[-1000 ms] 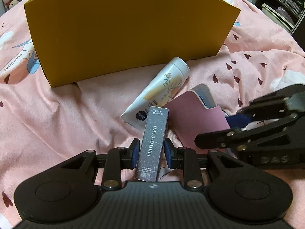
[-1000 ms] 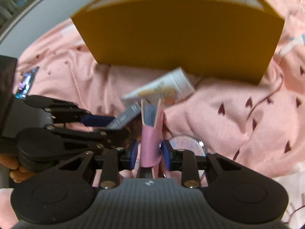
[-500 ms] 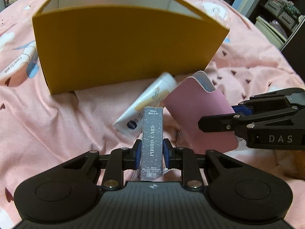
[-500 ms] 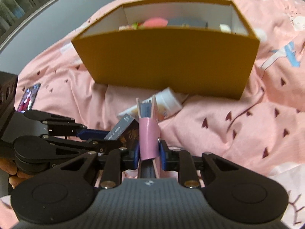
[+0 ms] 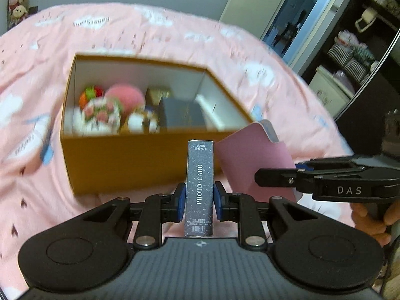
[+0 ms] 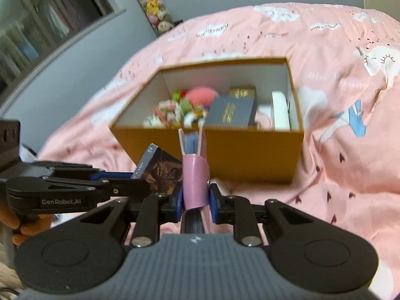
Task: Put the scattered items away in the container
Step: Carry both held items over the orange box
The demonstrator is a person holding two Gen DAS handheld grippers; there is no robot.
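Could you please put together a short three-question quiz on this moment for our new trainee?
1. True or false: the left gripper is shut on the photo card box.
2. What does the right gripper hold? A) a white tube B) the pink card sleeve C) nothing
3. Fill in: both held items are raised in front of the ___ cardboard box, not yet inside it.

Key
1. True; its blue pads press both sides of the box.
2. B.
3. Orange; its open top shows a dark flat box and plush toys already inside.
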